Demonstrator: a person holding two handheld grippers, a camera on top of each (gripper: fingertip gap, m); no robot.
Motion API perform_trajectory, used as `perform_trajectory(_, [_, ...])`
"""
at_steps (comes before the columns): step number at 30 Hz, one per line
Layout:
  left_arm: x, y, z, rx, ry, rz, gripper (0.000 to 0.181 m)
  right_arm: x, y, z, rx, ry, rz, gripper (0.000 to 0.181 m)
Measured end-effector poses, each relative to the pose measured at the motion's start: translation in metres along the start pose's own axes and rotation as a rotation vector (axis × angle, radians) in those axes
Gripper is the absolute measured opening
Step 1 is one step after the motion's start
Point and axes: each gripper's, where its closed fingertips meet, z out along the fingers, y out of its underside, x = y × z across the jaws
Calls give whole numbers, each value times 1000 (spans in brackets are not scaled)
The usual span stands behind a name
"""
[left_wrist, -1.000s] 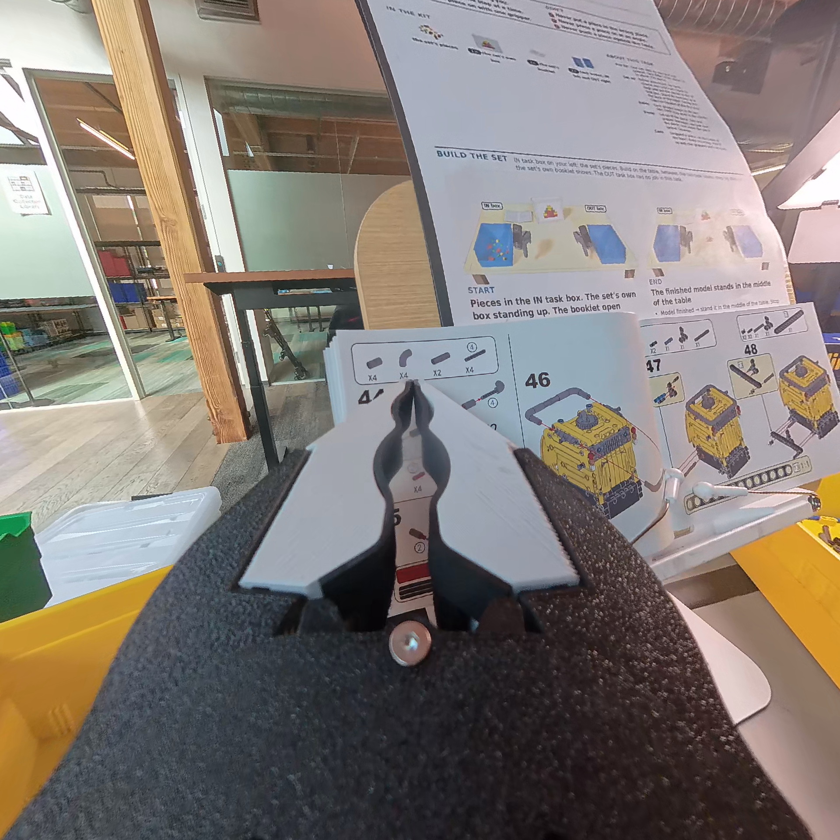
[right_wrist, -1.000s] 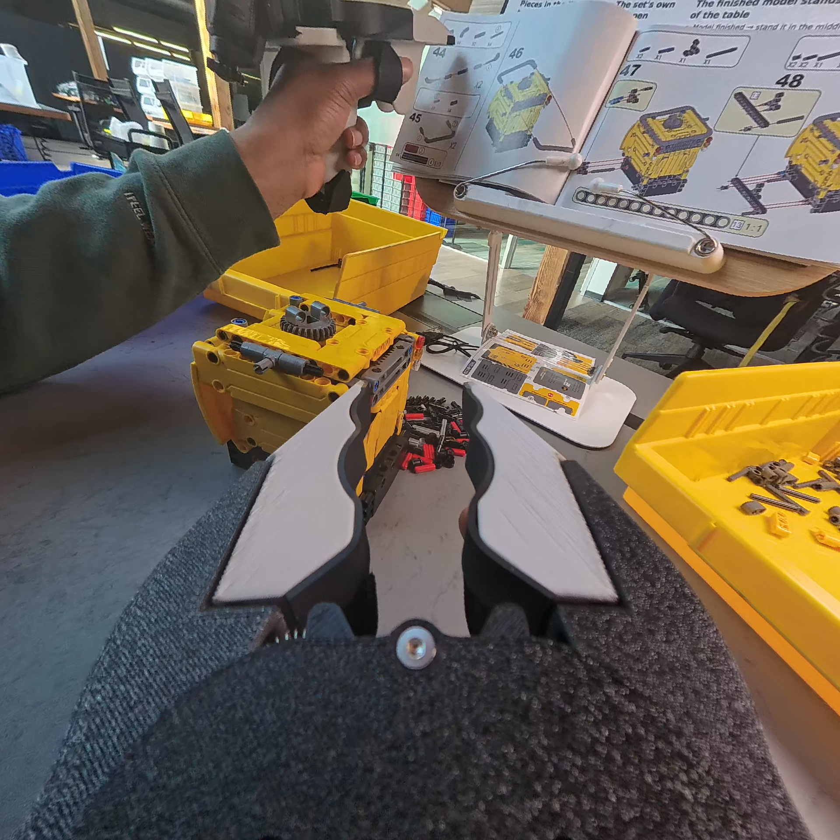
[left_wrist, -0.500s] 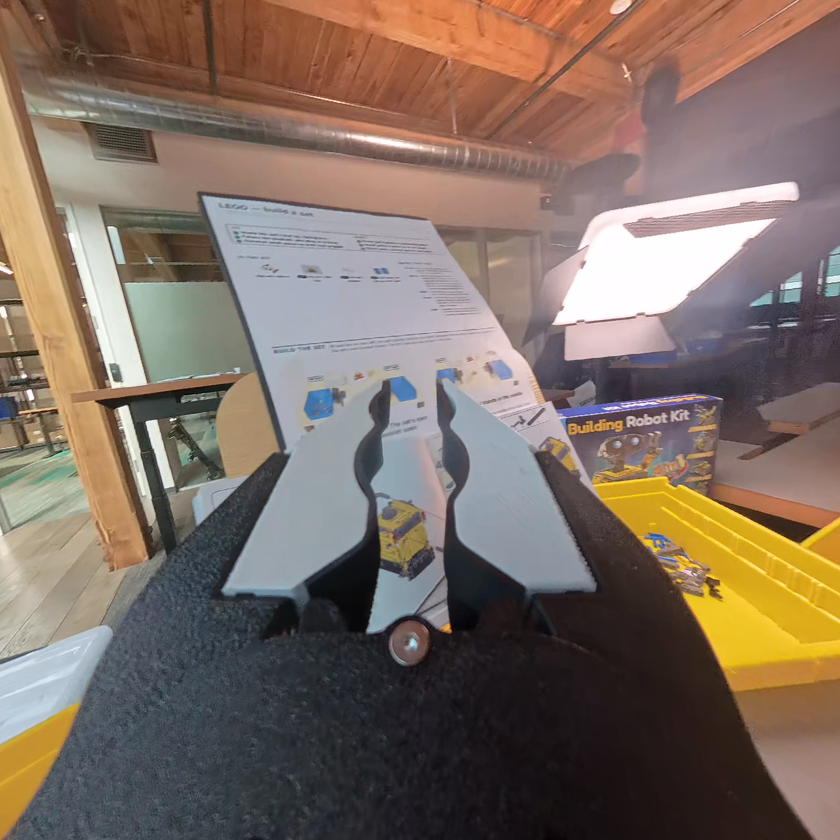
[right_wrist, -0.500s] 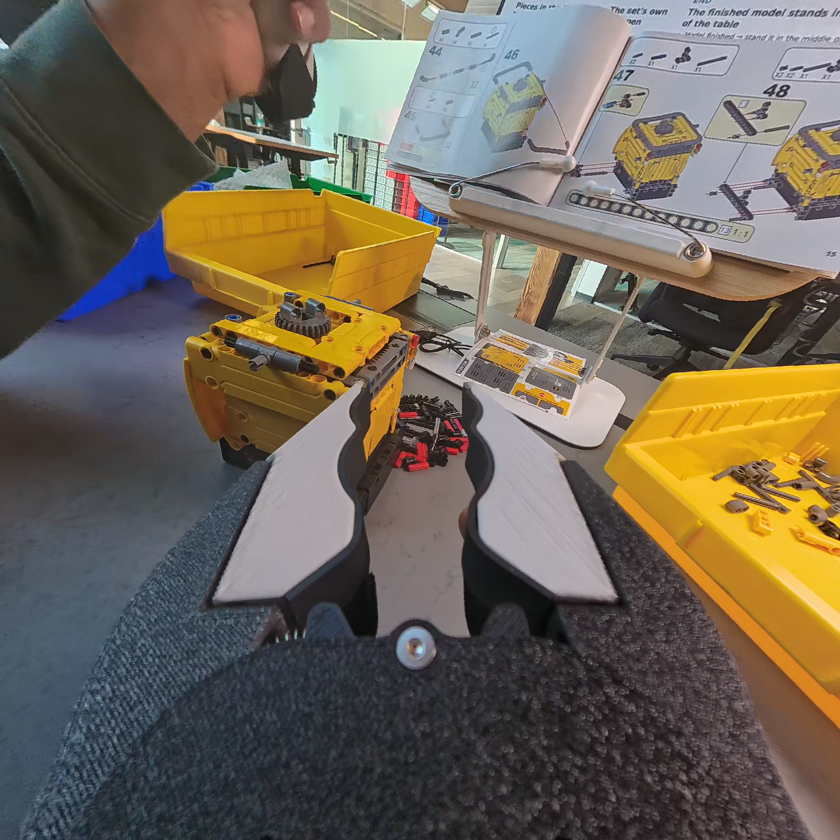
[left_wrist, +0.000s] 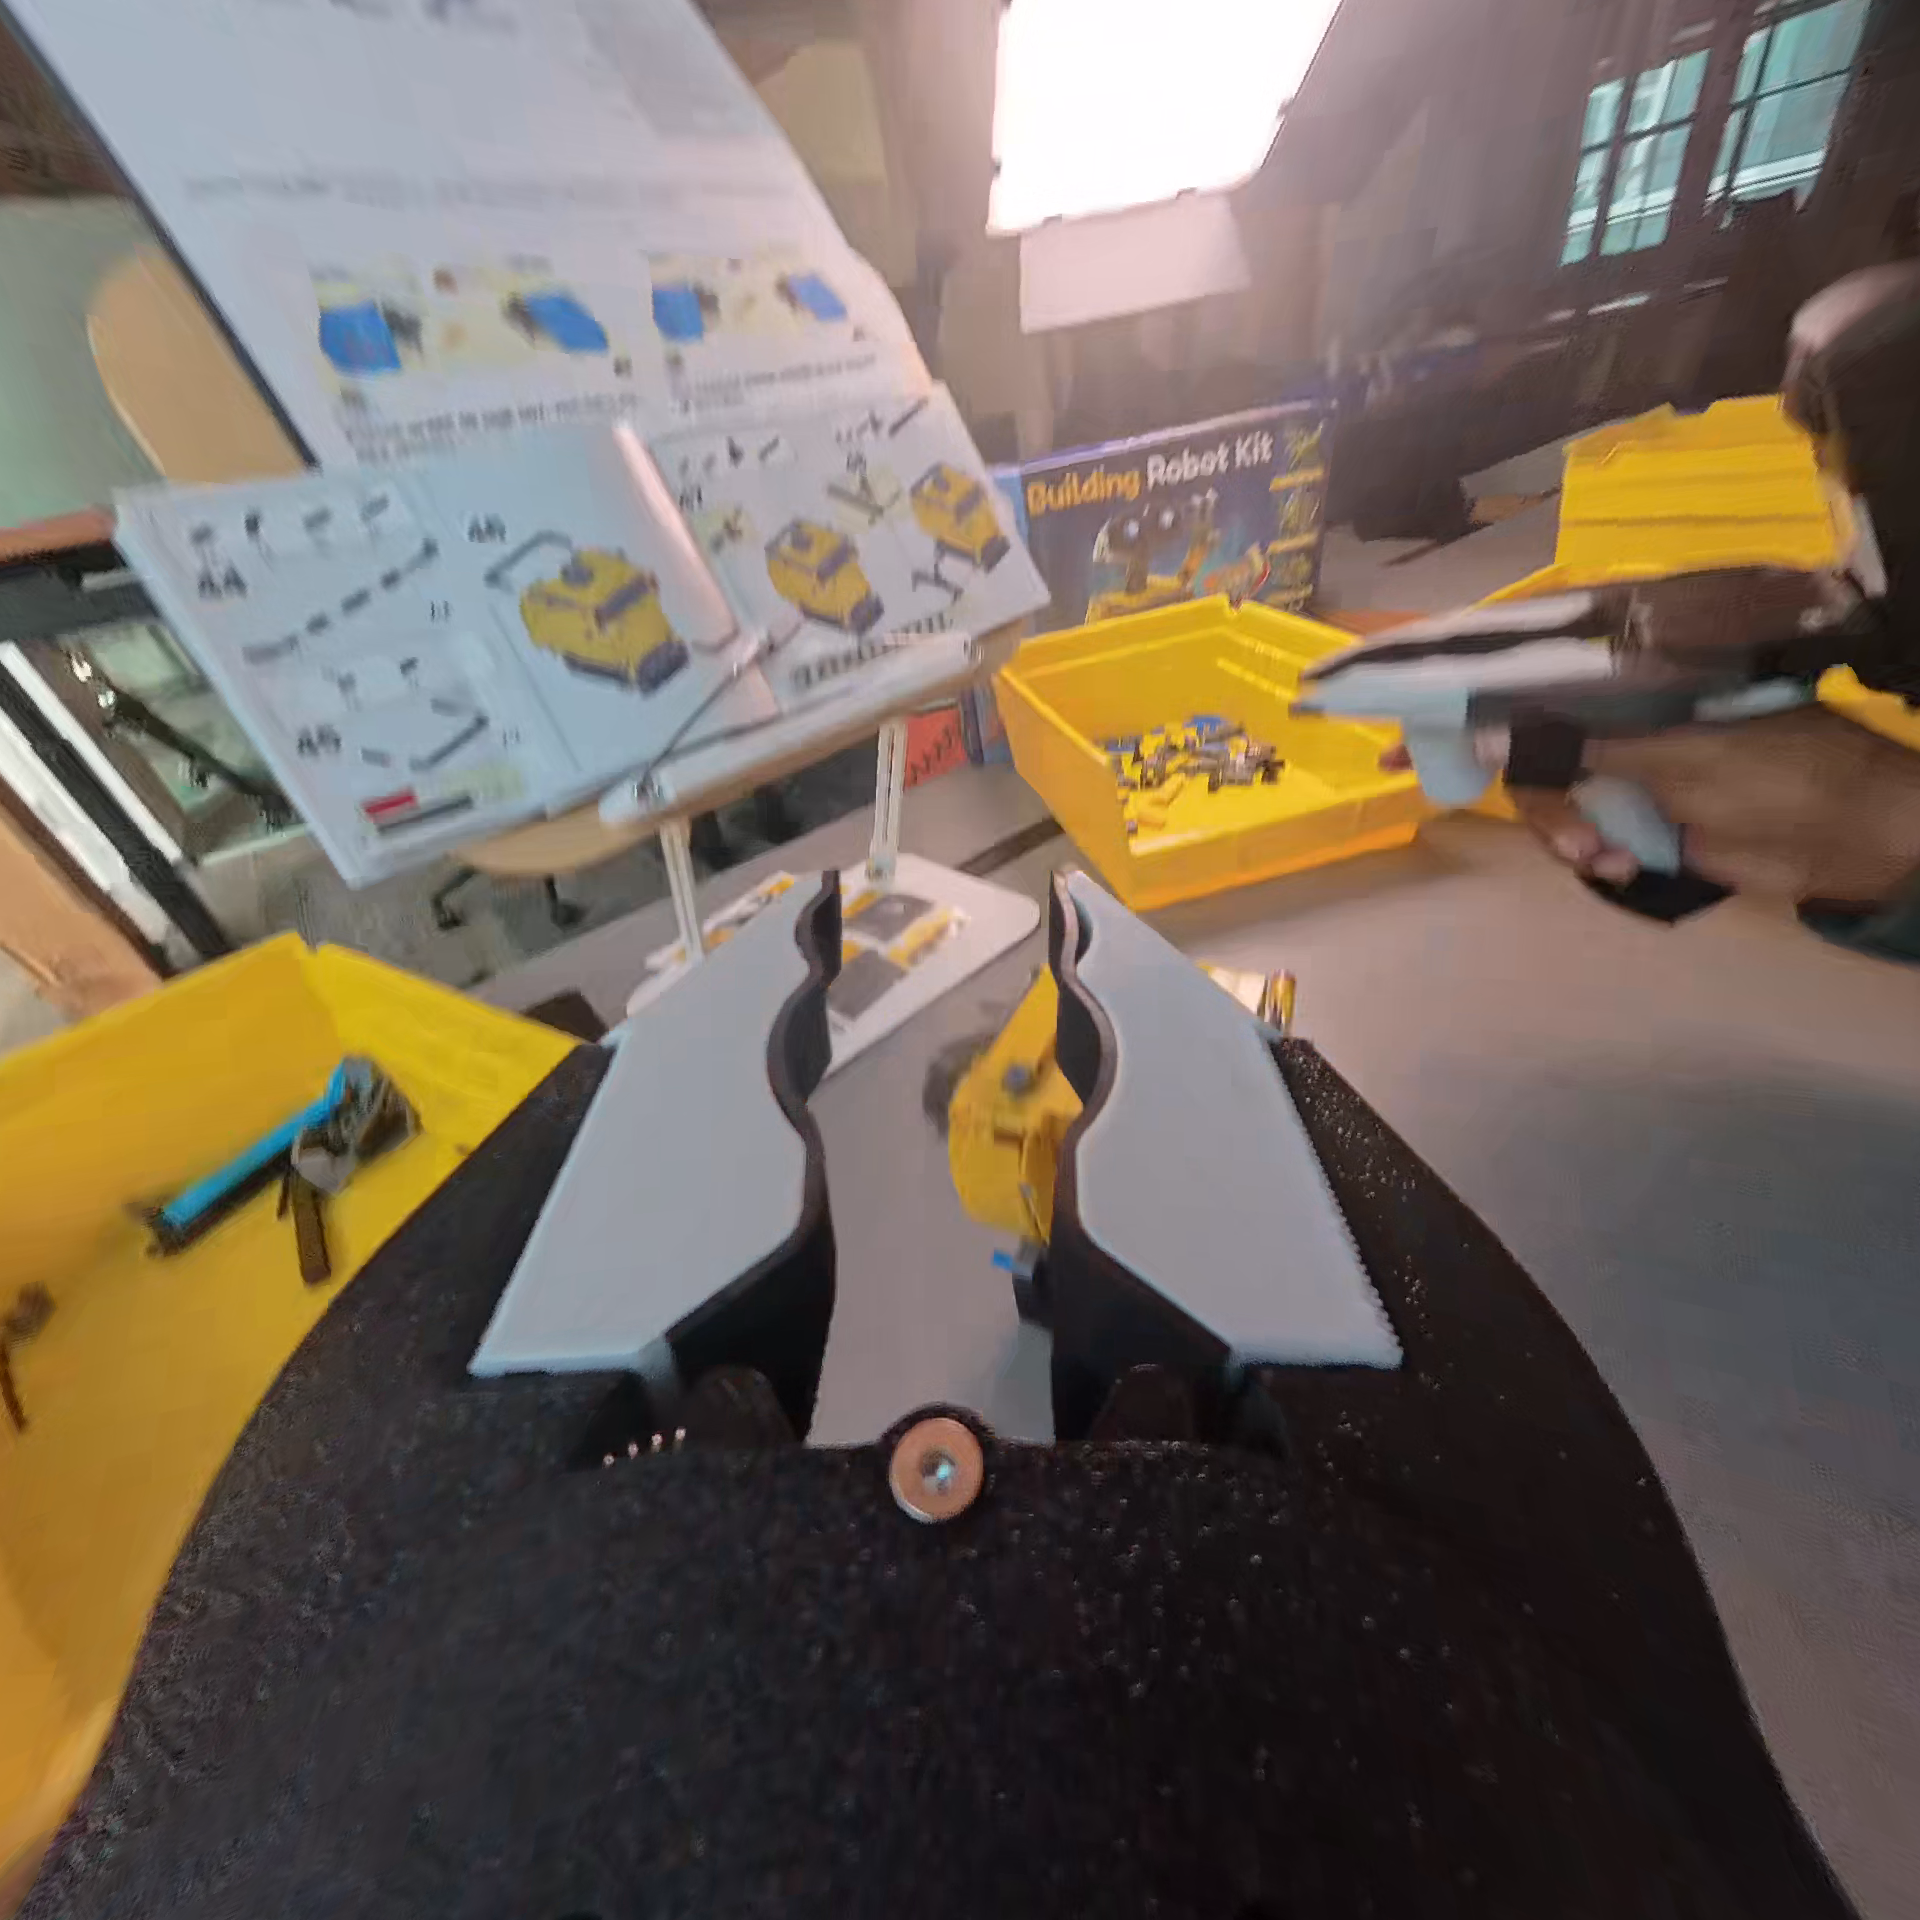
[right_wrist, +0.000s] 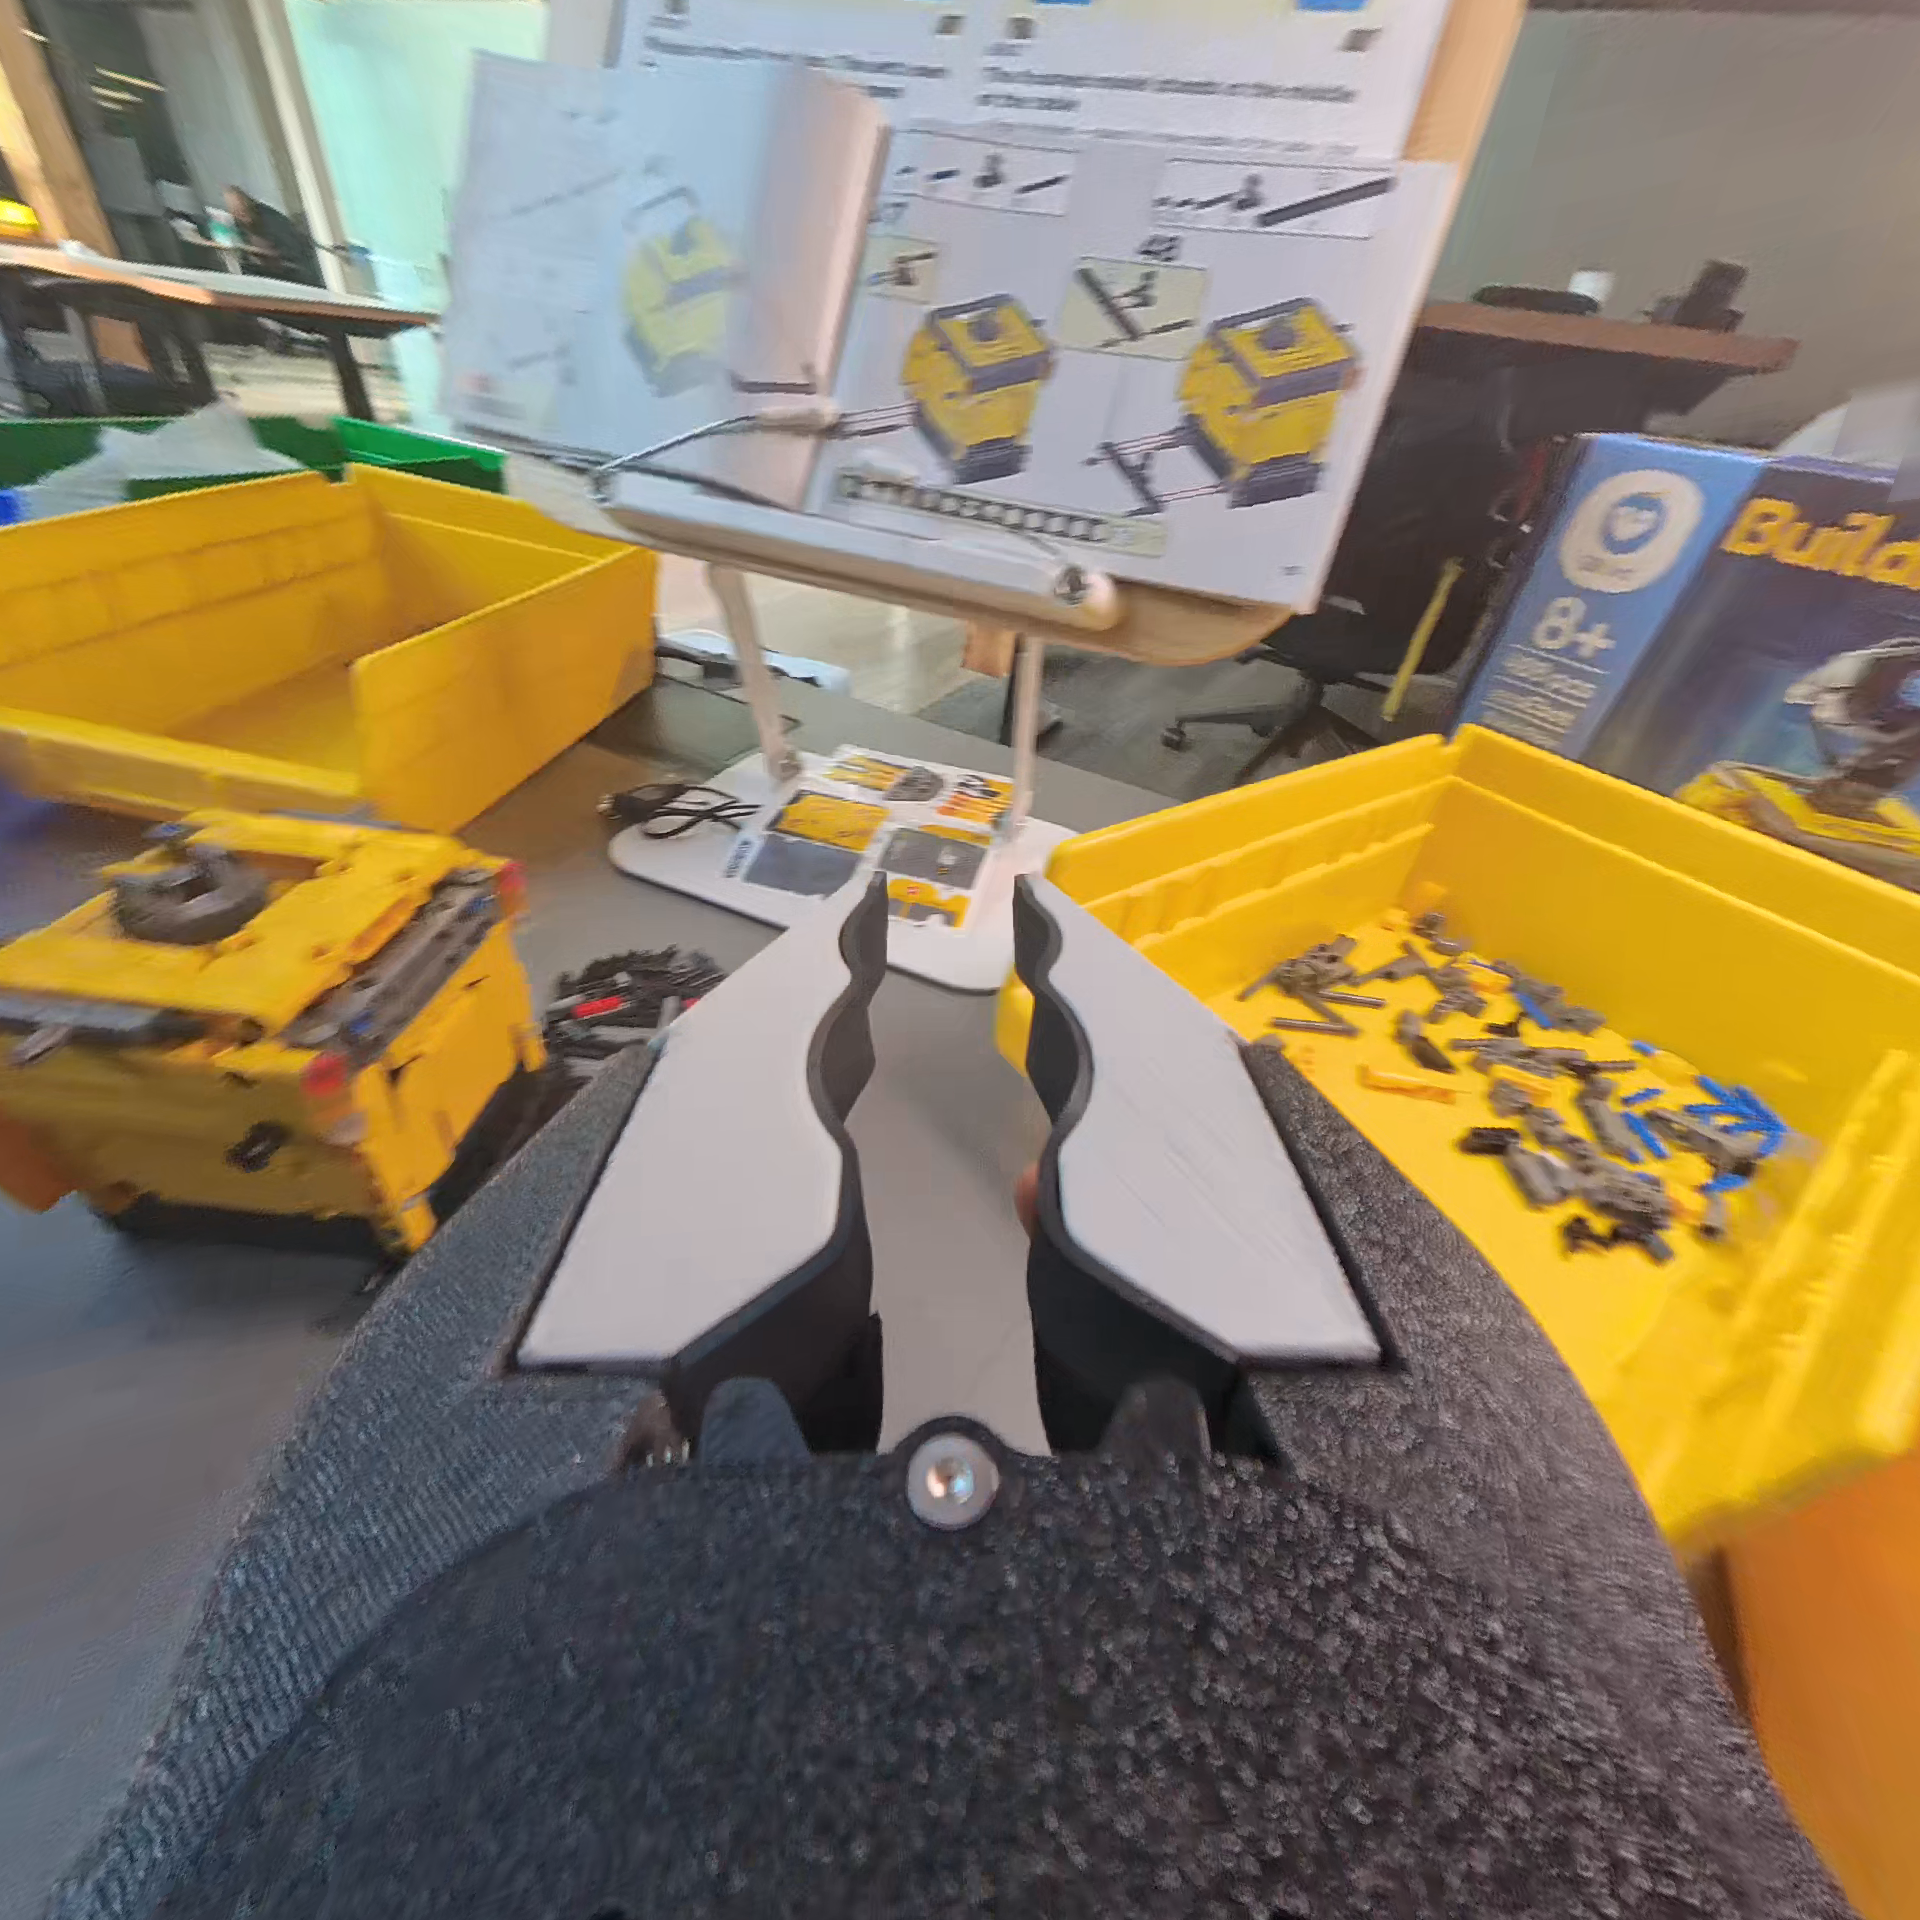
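My left gripper (left_wrist: 945, 894) is open and empty, low over the grey table (left_wrist: 1507, 1143). A yellow brick-built model (left_wrist: 997, 1122) stands just ahead, partly hidden by my right-hand finger. My right gripper (right_wrist: 951, 899) is open and empty above the table. In its view the model (right_wrist: 260, 1018) sits to the left, with a pile of small black and red pieces (right_wrist: 634, 997) beside it. A yellow bin (right_wrist: 1558, 831) of grey and blue parts is close on the right. The right gripper also shows in the left wrist view (left_wrist: 1455, 665), held by a hand.
An open instruction booklet (right_wrist: 935, 343) rests on a white stand (right_wrist: 831, 852) at the back middle. A second yellow bin (left_wrist: 208, 987) with a few parts sits left. A blue kit box (right_wrist: 1714, 623) stands behind the parts bin (left_wrist: 1247, 831). My hands' fingertips stand some 25 cm from each other.
My left gripper opened at the booklet page, then swung down and right to the table by the model. My right gripper turned right, toward the parts bin.
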Motion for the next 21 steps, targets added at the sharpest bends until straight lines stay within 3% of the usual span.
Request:
perform_trajectory(3, [3, 64, -25, -125, -32, -80, 44, 55, -5, 27, -186, 36, 8, 23])
perform_trajectory(5, [2, 90, -31, -161, -45, -110, 47, 93, -4, 55, -283, 76, 11, 23])
perform_trajectory(9, [-7, 98, -27, -141, -62, -104, 48, 145, 35, 119, -596, 63, 55, 24])
perform_trajectory(12, [-9, 105, -28, -147, -58, -132, 47, 170, 86, 144, -844, 52, 116, 24])
perform_trajectory(15, [-11, 114, -30, -169, -63, -117, 46, 190, 122, 152, -975, 89, 158, 24])
perform_trajectory(21, [-16, 119, -28, -182, -59, -155, 44, 198, 146, 148, -1077, 121, 165, 21])
